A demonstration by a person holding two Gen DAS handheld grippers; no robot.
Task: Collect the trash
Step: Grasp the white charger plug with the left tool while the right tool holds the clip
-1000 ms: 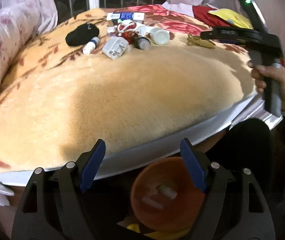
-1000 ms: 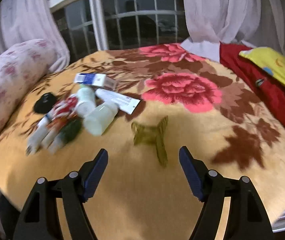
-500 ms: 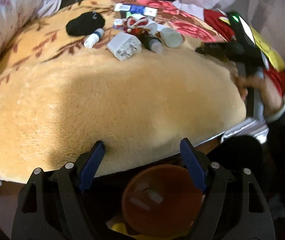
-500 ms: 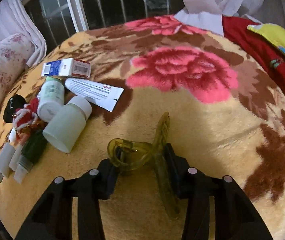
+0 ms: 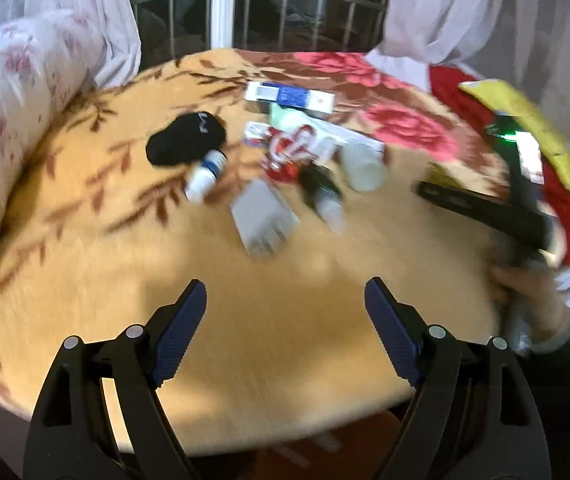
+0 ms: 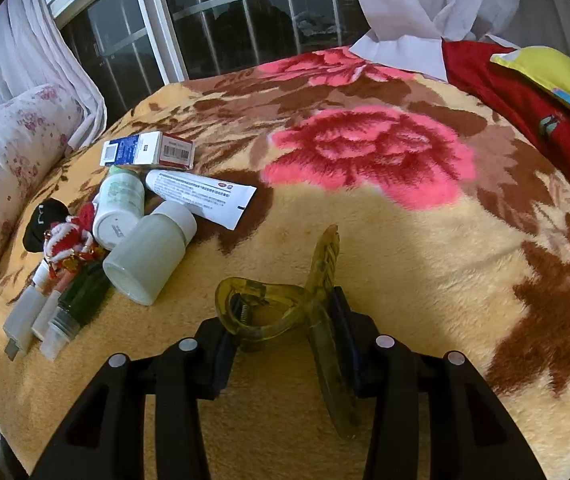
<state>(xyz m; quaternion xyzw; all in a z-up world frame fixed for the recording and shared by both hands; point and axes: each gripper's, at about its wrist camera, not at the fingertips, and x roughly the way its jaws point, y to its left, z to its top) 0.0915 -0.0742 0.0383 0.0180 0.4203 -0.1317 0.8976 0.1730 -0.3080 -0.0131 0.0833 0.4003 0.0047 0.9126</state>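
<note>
right gripper [image 6: 281, 336] was clamped on the yellow-green hair clip [image 6: 285, 312], pads pressing both sides, clip resting on the floral blanket [image 6: 405, 280]. left gripper [image 5: 285, 332] hung over bare blanket with jaws wide and opening, nothing between them.

relative to the clip: pale plastic bottle [image 6: 149, 256] just to its left, lying on its side and capped, contents not readable. beyond that bottle, a white tube [image 6: 201, 196], a second white bottle [image 6: 119, 208] and a blue-white-red carton [image 6: 147, 154]. further left, a red-white santa charm [image 6: 67, 240], a dark green vial [image 6: 81, 300], a white plug adapter [image 6: 23, 322] and a black pouch [image 6: 41, 220]. all packed close, several touching. nothing between clip and gripper. left view was motion-blurred.
</note>
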